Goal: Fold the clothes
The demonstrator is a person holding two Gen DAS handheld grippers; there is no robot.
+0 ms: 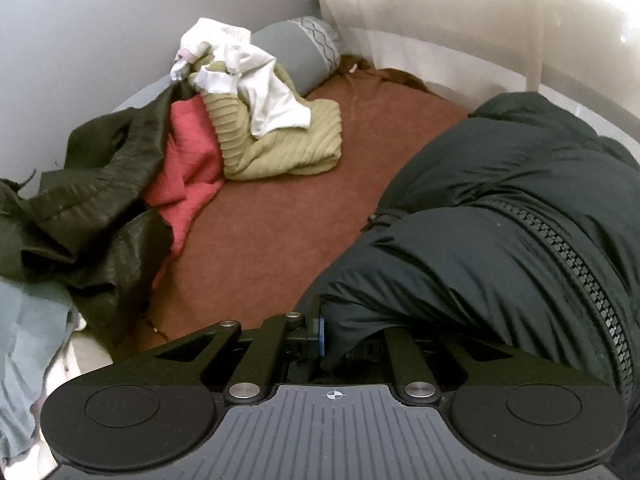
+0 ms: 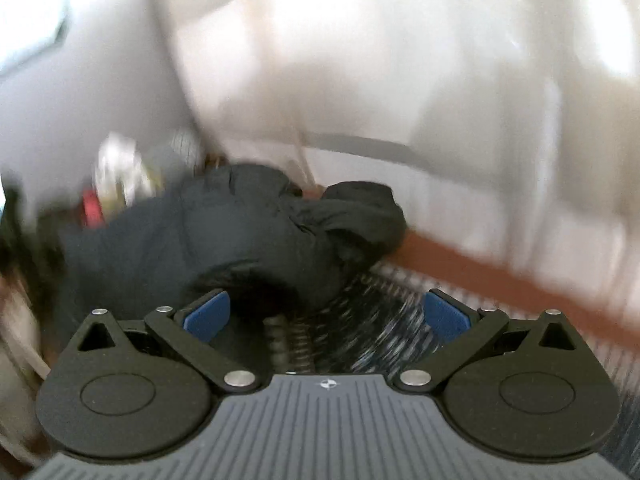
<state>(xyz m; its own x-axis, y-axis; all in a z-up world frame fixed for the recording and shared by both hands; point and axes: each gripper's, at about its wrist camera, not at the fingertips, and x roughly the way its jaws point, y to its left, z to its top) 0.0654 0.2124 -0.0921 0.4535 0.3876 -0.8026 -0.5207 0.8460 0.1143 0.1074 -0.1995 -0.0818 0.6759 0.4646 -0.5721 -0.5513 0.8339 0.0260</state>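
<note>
Jacket, dark and puffy, lies on the brown bed toward its right edge, zipper running away from the left gripper, which is clamped on its near hem. Right gripper hovers w/ jaws apart over same jacket. Free room: bed centre, betw. jacket and clothes pile at left edge.

Looks like a home bedroom: bed with a brown sheet, a pillow, curtain, clothes pile.
</note>
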